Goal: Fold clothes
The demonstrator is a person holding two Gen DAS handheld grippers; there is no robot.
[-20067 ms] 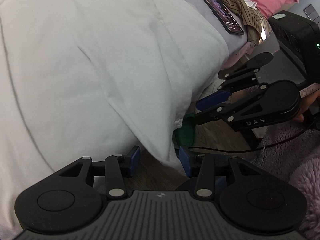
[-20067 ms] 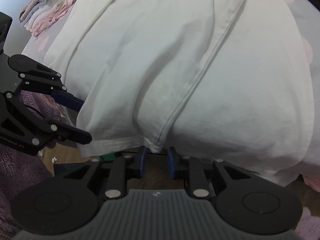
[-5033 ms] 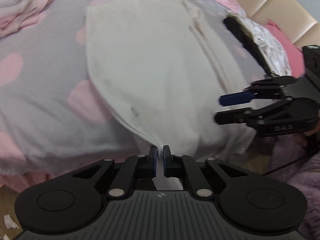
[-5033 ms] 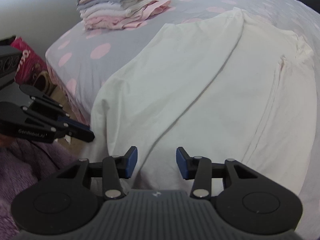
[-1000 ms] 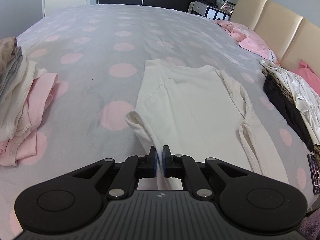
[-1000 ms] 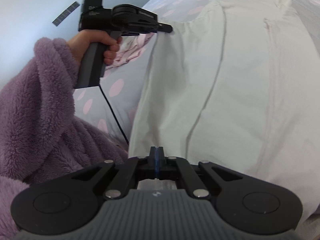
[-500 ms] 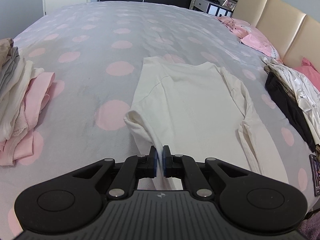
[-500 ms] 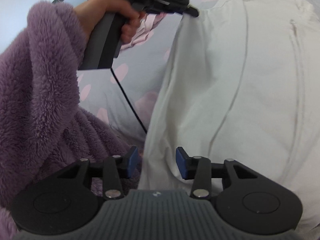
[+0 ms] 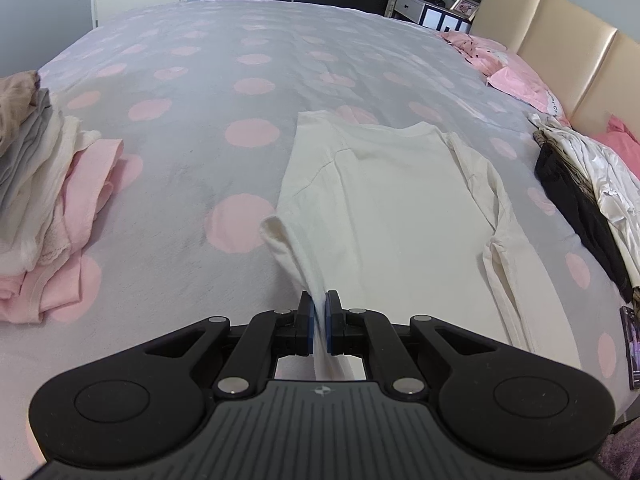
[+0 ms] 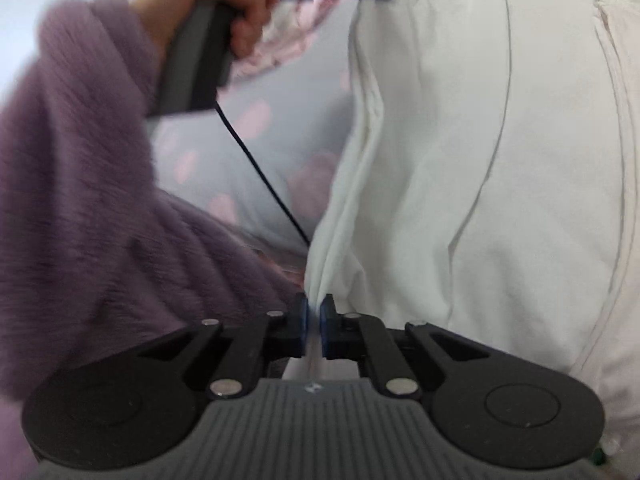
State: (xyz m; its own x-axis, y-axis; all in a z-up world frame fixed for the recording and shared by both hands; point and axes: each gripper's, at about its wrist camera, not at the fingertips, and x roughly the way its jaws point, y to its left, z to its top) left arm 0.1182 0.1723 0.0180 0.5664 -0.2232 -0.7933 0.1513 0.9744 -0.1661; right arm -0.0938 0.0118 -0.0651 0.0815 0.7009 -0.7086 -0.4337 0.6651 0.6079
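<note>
We grip the shirt [image 9: 392, 200] edge in both grippers, left [image 9: 318, 322] and right [image 10: 314, 326] just closed; next, we carry it across.

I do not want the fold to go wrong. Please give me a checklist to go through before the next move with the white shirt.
1. Left gripper holds the white shirt: ok, cloth pinched between its fingers.
2. Right gripper holds the shirt's left edge: ok; its fingers have just been closing, and cloth is between them.
3. Edge between both grips taut: ok, it runs lifted from one gripper to the other.
4. Bedspread free beside the shirt: ok.
5. Folded pile clear of the shirt: ok, apart on the left.
6. Right sleeve flat: not ok, wrinkled along the side.
</note>
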